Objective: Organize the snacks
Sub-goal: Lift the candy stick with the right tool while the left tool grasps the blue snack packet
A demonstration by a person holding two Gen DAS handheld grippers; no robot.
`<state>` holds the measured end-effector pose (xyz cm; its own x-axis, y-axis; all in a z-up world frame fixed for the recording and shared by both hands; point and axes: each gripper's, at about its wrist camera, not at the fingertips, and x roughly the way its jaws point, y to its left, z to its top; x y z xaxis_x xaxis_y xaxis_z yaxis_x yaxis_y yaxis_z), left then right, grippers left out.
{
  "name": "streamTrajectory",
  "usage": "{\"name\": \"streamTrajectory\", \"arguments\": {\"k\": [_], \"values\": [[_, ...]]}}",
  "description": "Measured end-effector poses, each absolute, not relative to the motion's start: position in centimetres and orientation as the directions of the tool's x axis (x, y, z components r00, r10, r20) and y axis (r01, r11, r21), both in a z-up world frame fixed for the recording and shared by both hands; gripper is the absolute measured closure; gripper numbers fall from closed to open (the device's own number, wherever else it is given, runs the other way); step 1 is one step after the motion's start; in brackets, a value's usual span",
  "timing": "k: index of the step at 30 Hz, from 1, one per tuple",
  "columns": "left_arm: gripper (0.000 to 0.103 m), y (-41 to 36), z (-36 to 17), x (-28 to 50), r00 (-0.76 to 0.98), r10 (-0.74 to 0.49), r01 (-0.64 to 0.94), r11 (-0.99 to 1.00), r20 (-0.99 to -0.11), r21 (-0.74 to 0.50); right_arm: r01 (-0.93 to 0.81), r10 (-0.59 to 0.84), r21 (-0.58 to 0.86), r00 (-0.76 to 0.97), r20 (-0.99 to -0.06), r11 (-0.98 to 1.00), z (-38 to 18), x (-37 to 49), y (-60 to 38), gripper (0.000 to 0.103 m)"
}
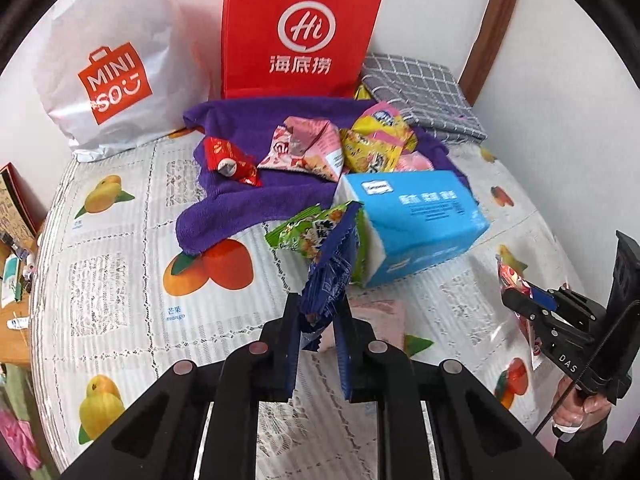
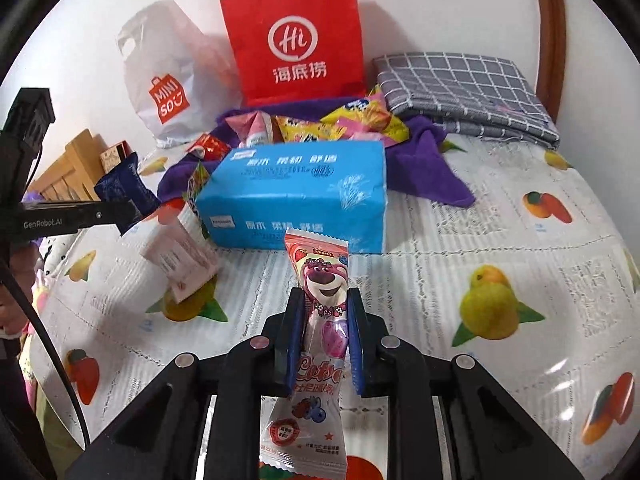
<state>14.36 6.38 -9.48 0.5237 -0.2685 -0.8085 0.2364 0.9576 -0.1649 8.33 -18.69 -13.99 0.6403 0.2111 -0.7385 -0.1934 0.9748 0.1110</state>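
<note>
Left gripper [image 1: 320,312]: jaws closed on a blue packet [image 1: 332,268], held clear of the table; the packet's long axis runs up and away from the fingers, its crimped lower end hanging between them. Right gripper [image 2: 325,312]: jaws closed on the middle of a lollipop [image 2: 320,320] in a pink bear-print wrapper, long axis in line with the fingers, the crimped top pointing forward toward the tissue pack [image 2: 296,196], the tail trailing back under the gripper. Tissue pack: blue, lying flat mid-table, long axis across the right wrist view. Green packet [image 1: 308,232]: against the tissue pack's near end. Pink packet [image 2: 180,260]: lying on the table near the tissue pack, tilted. Purple towel [image 1: 256,196]: rumpled behind the tissue pack, bearing a red packet [image 1: 230,162], a pink carton [image 1: 304,148] and yellow packets [image 1: 376,140]. Red bag [image 2: 296,36]: upright against the wall, handles up. White bag [image 1: 112,64]: standing to its left, slumped. Grey checked cloth [image 2: 464,92]: folded, at the far right corner. Surface: table [image 1: 120,280] under a clear cover over a white lace-pattern cloth printed with fruit. Room: white wall behind, a brown wooden frame [image 2: 554,40] at right, a wooden shelf [image 2: 68,168] at left.
</note>
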Motion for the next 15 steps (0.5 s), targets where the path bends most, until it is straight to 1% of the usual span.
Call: {"name": "streamTrajectory", "arguments": {"k": [7,11,15], "values": [[0.088,5.5,-7.9,13.5,0.541,-0.293,0.250,0.951,-0.788,-0.181,-0.189,0.212,0.113,0.663,-0.718,0.975,-12.3,7.6,-19.2,0.083],[0.088,4.6,-7.1,13.4,0.549,-0.321,0.261,0.943,-0.772,-0.207,-0.209,0.258,0.156,0.673,-0.694,0.965,-10.5,7.5,-19.5,0.083],[0.088,3.1,-6.4,13.8,0.547,-0.347,0.284,0.933,-0.762,-0.220,-0.226,0.273,0.159,0.692,-0.668,0.961,-8.3,8.1,-19.2,0.083]]}}
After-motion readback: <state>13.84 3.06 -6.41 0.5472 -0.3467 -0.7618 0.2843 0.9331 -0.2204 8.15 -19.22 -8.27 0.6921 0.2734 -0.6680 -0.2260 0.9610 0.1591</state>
